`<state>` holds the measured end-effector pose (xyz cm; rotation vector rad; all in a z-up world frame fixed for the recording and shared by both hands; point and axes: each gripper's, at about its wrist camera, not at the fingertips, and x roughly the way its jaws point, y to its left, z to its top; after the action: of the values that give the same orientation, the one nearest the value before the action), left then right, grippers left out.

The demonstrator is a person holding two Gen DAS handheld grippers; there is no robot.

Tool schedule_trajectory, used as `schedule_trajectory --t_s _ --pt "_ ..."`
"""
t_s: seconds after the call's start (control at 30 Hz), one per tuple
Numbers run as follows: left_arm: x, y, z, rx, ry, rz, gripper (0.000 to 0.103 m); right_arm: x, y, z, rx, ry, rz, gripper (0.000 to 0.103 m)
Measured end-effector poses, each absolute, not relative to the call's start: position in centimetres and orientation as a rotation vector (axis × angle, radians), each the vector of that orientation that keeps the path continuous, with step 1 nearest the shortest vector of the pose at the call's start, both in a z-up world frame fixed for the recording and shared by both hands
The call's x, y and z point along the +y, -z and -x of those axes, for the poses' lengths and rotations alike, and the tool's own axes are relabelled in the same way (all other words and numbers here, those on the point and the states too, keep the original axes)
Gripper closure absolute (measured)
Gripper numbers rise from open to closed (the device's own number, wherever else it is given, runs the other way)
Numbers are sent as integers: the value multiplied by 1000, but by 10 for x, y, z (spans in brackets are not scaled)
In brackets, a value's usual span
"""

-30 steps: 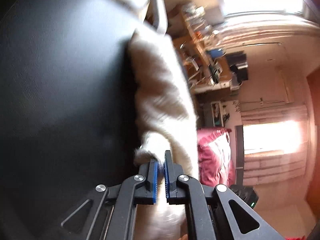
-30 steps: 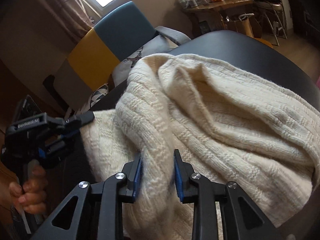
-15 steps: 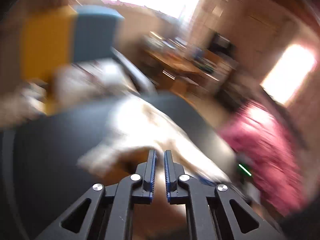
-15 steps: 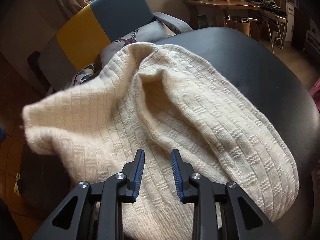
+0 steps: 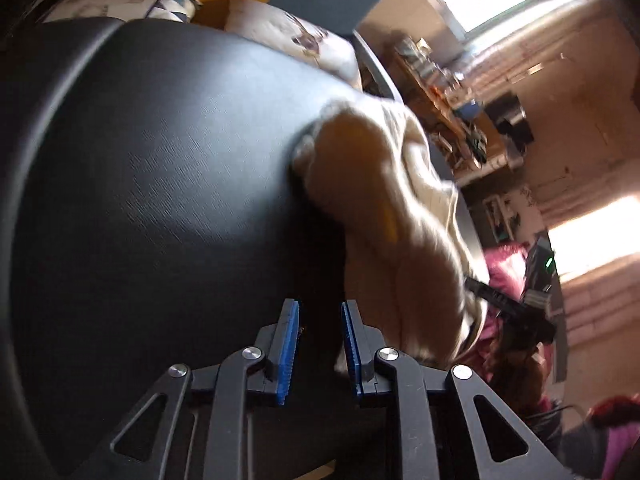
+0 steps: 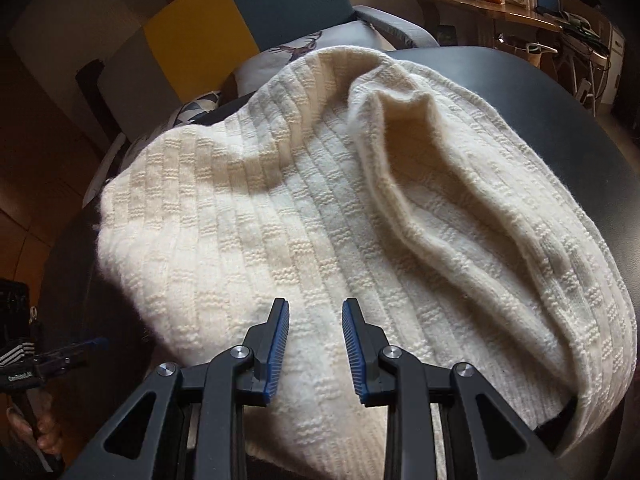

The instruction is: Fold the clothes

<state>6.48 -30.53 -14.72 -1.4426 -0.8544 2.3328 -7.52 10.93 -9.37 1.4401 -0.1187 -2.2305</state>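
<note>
Black table (image 6: pixel 560 120), one cream sweater (image 6: pixel 320 200), two grippers: left gripper (image 5: pixel 319 348) just released, right gripper (image 6: pixel 315 348) parted, empty.

**Two wrist views over one tabletop**

The left wrist camera looks steeply down along its tongs (image 5: pixel 319 344) at the near black tabletop (image 5: pixel 160 184), sweater (image 5: pixel 384 216) to the right. The right wrist camera sits close over the sweater (image 6: pixel 320 208), facing the far armchair (image 6: pixel 256 12). Both views share sweater, tabletop and armchair.

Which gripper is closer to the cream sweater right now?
Right. The right gripper sits directly over the cream sweater, jaws open. The left gripper is open over the black table, beside the sweater's edge.
</note>
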Motion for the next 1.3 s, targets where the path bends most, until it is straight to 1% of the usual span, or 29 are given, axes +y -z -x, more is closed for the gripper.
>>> schedule_trajectory --t_s 0.07,0.1,0.17,0.23,0.27,0.3,0.33,0.37,0.4,0.43,0.5,0.67,0.73,0.83,0.93,1.03,1.07,1.13,1.17,1.2,1.3 --pt "-283 153 -58 -832 -2275 1457 73 97 89 71 -103 2186 -1414 74" --pt "-270 157 -51 -818 -2255 1478 66 89 86 67 -58 2177 -1399 74" --pt "-246 168 -39 -749 -2251 1535 57 73 83 61 53 2175 -1379 74" --pt "-236 167 -38 -629 -2334 1558 61 60 89 61 149 2169 -1414 74" --pt "-231 165 -38 -568 -2377 1562 82 54 93 61 194 2163 -1440 74" --pt "-238 161 -41 -580 -2394 1550 99 49 97 62 230 2158 -1461 77" --pt "-251 156 -45 -626 -2399 1531 99 46 99 63 229 2162 -1460 93" --pt "-263 152 -49 -672 -2403 1512 99 44 100 64 221 2161 -1459 99" --pt "-275 147 -53 -717 -2406 1491 100 42 100 65 188 2145 -1458 100" --pt "-288 142 -57 -762 -2409 1471 100 39 100 65 160 2131 -1454 103" --pt "-328 115 -75 -860 -2472 1376 100 30 96 61 143 2115 -1427 103" --pt "-437 34 -134 -984 -2716 1078 100 2 92 54 125 2066 -1387 103" --pt "-463 12 -156 -998 -2800 1012 100 -10 94 51 128 2046 -1387 103" --pt "-503 -2 -178 -1030 -2883 996 100 -25 101 45 132 2022 -1392 102" --pt "-532 0 -197 -1071 -2928 1047 100 -40 109 37 141 1988 -1407 102" --pt "-532 13 -199 -1089 -2954 1131 100 -52 119 30 153 1949 -1436 101" --pt "-524 19 -194 -1051 -2976 1151 100 -53 123 29 144 1943 -1445 101" --pt "-504 27 -194 -867 -3060 1217 99 -51 127 31 75 1931 -1466 100" --pt "-501 35 -197 -815 -3060 1262 99 -49 130 32 37 1924 -1476 98" --pt "-503 45 -200 -845 -3020 1301 99 -46 132 35 -13 1914 -1487 97" --pt "-512 75 -210 -1009 -2866 1399 98 -39 138 39 -110 1889 -1503 96"
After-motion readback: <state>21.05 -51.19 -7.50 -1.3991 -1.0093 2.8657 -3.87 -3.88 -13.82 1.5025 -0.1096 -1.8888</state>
